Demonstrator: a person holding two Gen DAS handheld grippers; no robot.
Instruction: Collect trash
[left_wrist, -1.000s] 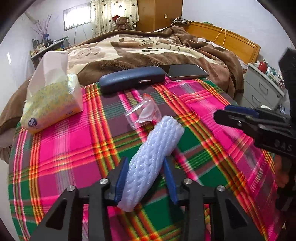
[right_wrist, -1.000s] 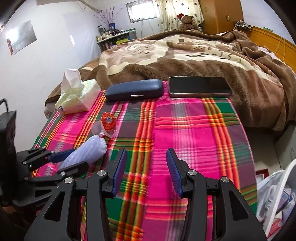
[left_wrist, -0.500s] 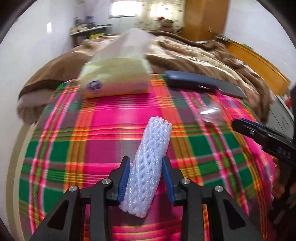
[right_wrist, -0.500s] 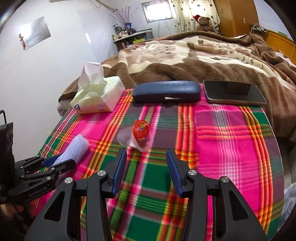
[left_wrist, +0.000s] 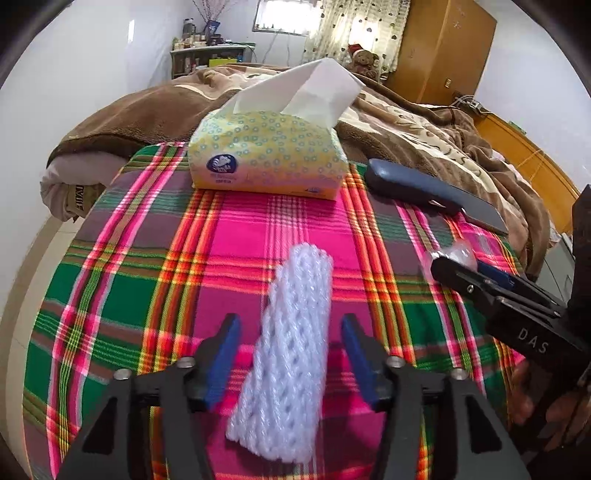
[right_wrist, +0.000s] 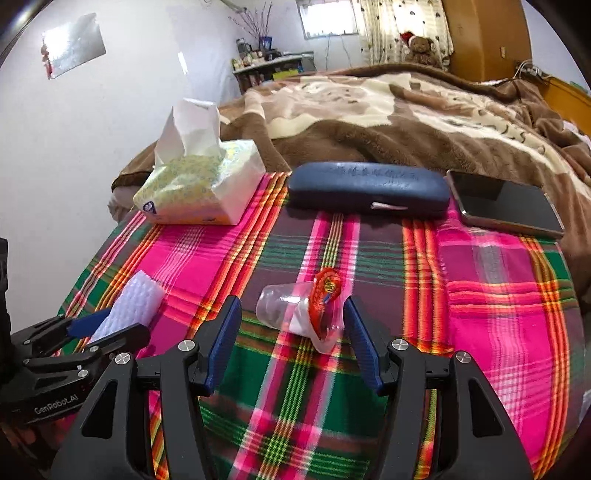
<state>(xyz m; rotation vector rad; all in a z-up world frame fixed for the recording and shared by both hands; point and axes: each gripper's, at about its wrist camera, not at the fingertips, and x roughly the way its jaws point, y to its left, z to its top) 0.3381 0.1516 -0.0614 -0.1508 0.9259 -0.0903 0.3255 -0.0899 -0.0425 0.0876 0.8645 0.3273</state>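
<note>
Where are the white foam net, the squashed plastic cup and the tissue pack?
white foam net (left_wrist: 291, 354), left wrist view, middle of its mesh.
squashed plastic cup (right_wrist: 280, 308), right wrist view, clear wall.
tissue pack (left_wrist: 266, 158), left wrist view, patterned top.

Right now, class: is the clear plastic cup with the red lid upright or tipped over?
Tipped over. The clear plastic cup lies sideways on the plaid cloth, red lid peeled aside.

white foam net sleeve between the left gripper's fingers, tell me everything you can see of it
The foam net sleeve is a white, soft-looking tube of mesh foam with a diamond lattice and open ends. It lies flat on the plaid cloth, long axis pointing away toward the tissue pack. It sits between the open fingers of the left gripper, with a gap on each side; only the cloth appears to touch it.
</note>
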